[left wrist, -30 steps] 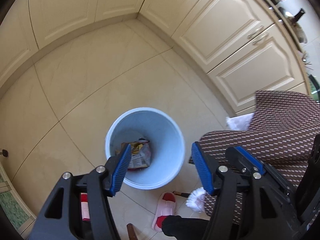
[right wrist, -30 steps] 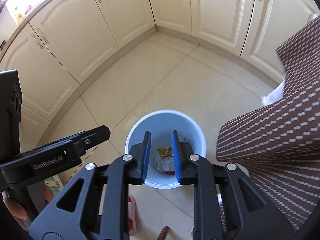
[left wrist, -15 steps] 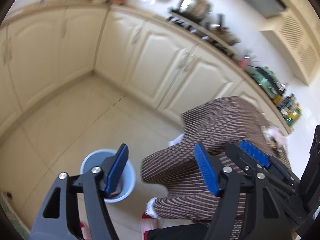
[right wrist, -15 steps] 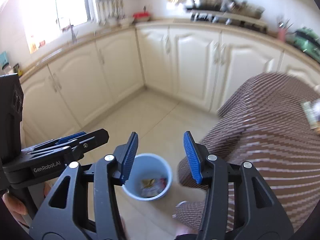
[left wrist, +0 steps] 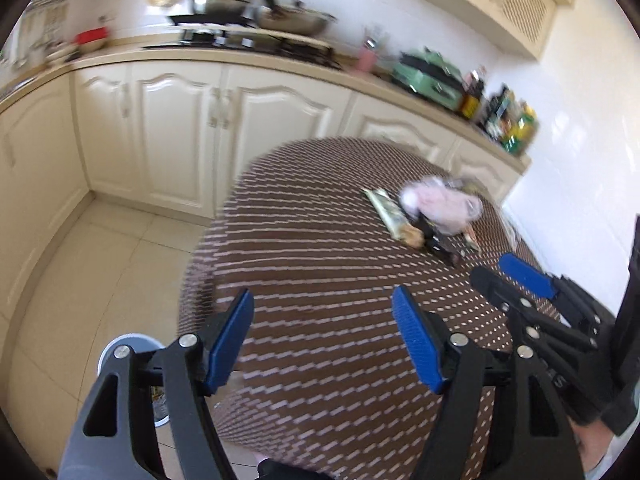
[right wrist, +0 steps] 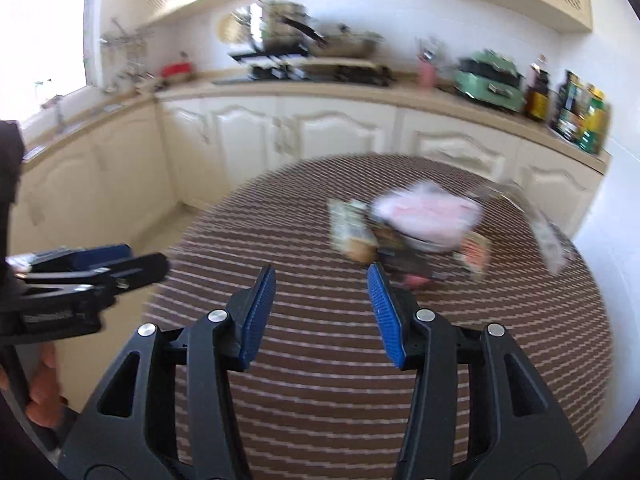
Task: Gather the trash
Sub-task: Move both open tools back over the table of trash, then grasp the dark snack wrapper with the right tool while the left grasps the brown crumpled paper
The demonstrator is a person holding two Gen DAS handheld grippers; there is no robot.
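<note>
Two grippers hang over the near part of a round table (left wrist: 320, 280) covered in a brown cloth with pale dashes, both empty. The left gripper (left wrist: 323, 336) has its blue pads spread wide; the right gripper (right wrist: 322, 314) has its pads apart too, though less so. The trash sits in a cluster on the far right part of the table, well beyond both sets of fingertips, with a broad stretch of bare cloth between. In that cluster a long greenish snack wrapper (left wrist: 390, 212) lies flat, its long axis running from the far side of the table towards the near right, one end touching a dark wrapper (left wrist: 438, 242) that continues the same slant. A crumpled pink plastic bag (left wrist: 444, 204) lies just beside and partly over them; an orange packet (right wrist: 476, 254) lies at the right of the heap, blurred. The table's left edge drops to a pale tiled floor (left wrist: 100, 264), where open room runs to the cream cabinets (left wrist: 180, 132). Down by the near left edge of the table a light blue bin (left wrist: 128, 344) shows behind the left gripper's finger, standing on the floor close to the table.
</note>
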